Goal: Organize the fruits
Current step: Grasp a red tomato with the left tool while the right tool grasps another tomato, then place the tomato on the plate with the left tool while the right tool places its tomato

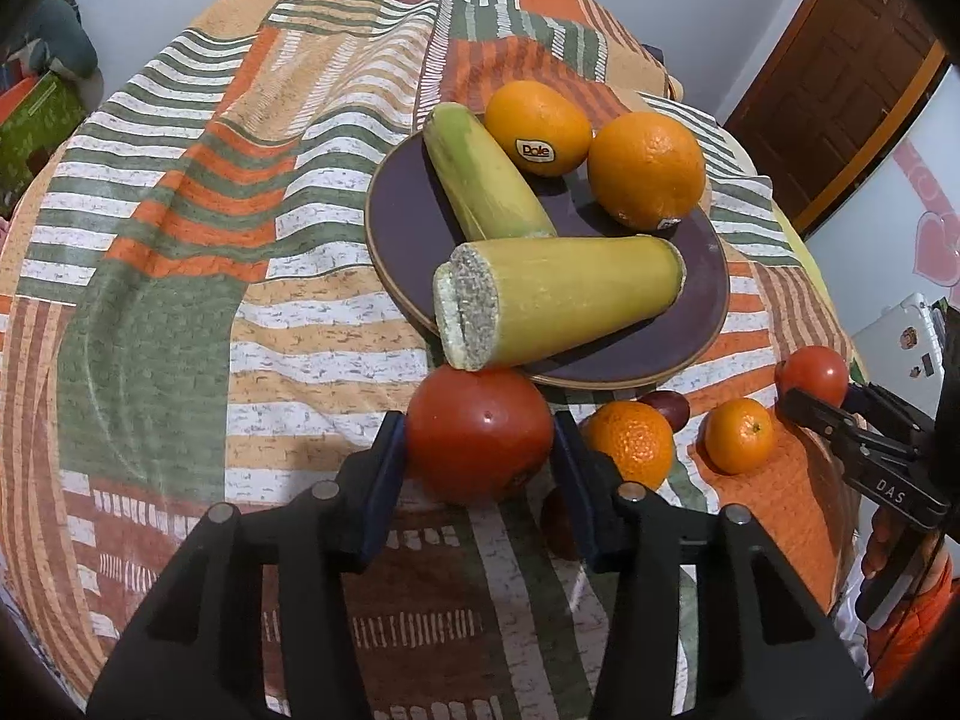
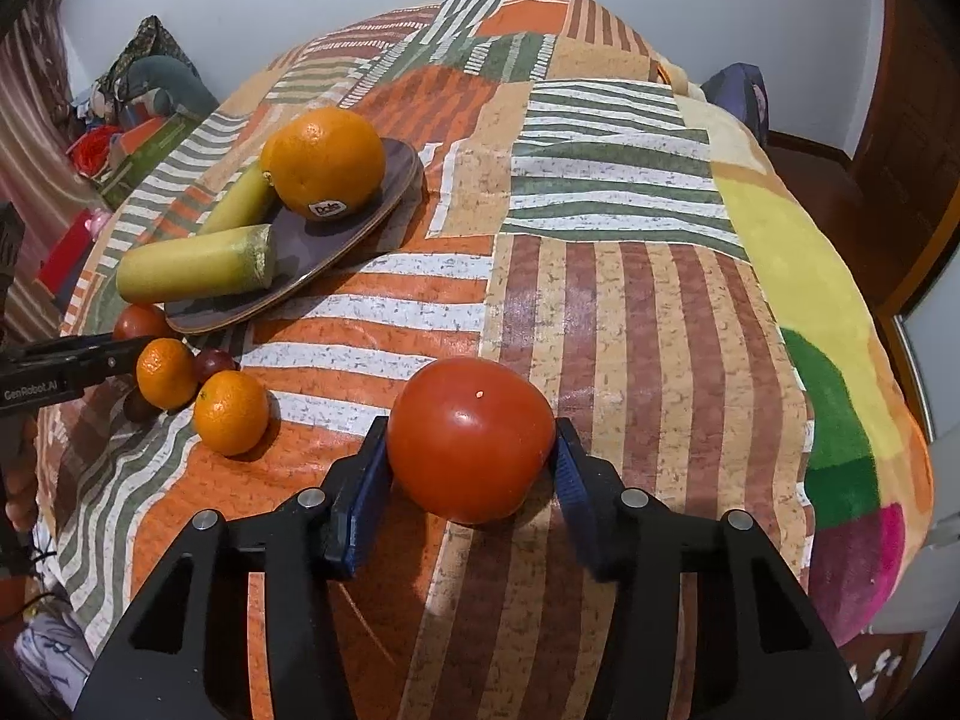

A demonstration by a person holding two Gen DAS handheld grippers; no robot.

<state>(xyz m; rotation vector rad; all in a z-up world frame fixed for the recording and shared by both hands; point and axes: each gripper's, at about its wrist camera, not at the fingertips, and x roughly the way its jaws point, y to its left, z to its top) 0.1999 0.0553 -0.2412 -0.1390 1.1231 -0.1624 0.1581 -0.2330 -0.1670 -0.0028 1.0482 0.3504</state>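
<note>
My left tongs (image 1: 480, 438) pinch one tomato (image 1: 480, 432), my right tongs (image 2: 471, 456) another tomato (image 2: 471, 438). Upper centre, an orange (image 1: 538, 127) on the plate (image 1: 402, 210) reads "Dole"; the tongs' arms read "DAS" and "GenRobot.AI".

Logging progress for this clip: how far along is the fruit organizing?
Done: two oranges and two cut yellow-green pieces sit on the dark plate. In hand: the left gripper and right gripper each clamp a tomato, both low over the cloth. Left: two mandarins and some small dark red fruits on the cloth.
</note>
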